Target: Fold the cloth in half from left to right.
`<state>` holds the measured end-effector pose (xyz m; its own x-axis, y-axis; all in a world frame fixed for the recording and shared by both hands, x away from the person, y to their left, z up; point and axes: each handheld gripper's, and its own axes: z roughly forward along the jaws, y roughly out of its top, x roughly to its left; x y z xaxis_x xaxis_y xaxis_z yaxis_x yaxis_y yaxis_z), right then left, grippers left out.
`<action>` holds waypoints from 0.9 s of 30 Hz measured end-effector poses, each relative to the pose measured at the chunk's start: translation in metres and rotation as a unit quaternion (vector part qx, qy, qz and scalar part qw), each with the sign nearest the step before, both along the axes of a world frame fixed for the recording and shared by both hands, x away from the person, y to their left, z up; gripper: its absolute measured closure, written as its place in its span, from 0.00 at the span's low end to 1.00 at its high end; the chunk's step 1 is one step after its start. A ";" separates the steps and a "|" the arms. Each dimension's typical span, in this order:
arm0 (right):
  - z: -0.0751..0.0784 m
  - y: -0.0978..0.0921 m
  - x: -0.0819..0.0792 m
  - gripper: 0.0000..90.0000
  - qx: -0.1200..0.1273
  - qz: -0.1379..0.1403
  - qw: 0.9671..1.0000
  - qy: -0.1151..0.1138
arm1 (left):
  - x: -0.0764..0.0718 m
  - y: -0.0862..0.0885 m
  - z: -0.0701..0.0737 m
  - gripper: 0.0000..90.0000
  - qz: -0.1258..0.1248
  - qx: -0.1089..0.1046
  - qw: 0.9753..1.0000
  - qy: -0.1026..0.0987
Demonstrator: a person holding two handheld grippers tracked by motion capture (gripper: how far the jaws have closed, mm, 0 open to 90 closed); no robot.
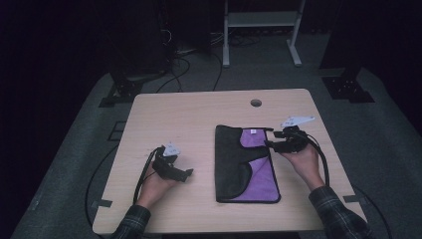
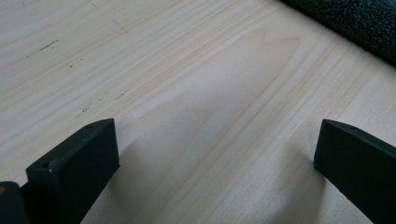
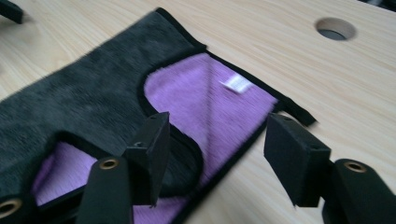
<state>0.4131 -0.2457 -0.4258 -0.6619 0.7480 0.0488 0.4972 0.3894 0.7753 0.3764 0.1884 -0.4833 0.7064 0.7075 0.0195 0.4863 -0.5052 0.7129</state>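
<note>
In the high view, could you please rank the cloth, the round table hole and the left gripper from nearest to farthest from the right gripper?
1. Cloth, right beside the right gripper.
2. Table hole, beyond it near the far edge.
3. Left gripper, across the cloth on the left.

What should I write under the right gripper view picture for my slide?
Open right claw hovering over the edge of a grey-and-purple cloth on a wooden table.

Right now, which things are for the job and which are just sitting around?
For the job:
grey and purple cloth
right gripper, open over the cloth's edge
left gripper, open over bare wood

Just around:
round hole in the wooden table
white frame behind
</note>
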 end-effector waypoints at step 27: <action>-0.033 0.089 0.032 0.54 -0.028 0.054 0.998 0.020 | 0.003 0.001 0.000 0.00 -0.017 0.000 1.000 0.001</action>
<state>0.4448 -0.1569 -0.4591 -0.7378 0.6740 0.0373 0.4804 0.4854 0.7305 0.3792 0.1892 -0.4833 0.7301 0.6831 0.0185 0.4697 -0.5212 0.7125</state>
